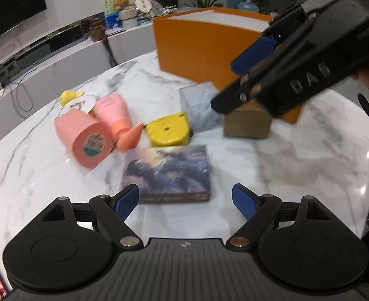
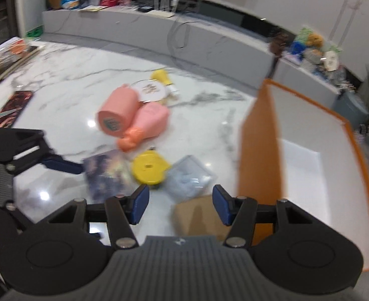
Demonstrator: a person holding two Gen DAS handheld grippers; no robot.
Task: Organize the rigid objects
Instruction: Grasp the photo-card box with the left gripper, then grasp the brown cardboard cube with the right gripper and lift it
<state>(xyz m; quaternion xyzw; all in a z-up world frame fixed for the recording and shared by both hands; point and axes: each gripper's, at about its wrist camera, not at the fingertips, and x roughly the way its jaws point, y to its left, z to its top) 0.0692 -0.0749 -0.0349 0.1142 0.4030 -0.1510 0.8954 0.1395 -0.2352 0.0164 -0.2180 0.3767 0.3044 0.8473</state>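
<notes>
On the marble table point(image 1: 297, 165) lie a painted box point(image 1: 166, 173), a yellow round piece point(image 1: 168, 131), a clear plastic box point(image 1: 200, 107), a brown wooden block point(image 1: 247, 121), a pink cylinder point(image 1: 84, 138) and a pink tube point(image 1: 116, 115). My left gripper point(image 1: 185, 200) is open and empty, just in front of the painted box point(image 2: 106, 175). My right gripper point(image 2: 180, 207) is open and empty, hovering over the wooden block point(image 2: 199, 215); it also shows in the left wrist view point(image 1: 229, 85). An open orange box point(image 2: 309, 155) stands at the right.
A yellow bulb-shaped item point(image 1: 68, 96) and a round white tag point(image 1: 80, 104) lie behind the pink cylinder. A dark booklet point(image 2: 12, 109) and a tray of items point(image 2: 9, 57) sit at the table's far left. A cluttered counter point(image 2: 209, 25) runs behind the table.
</notes>
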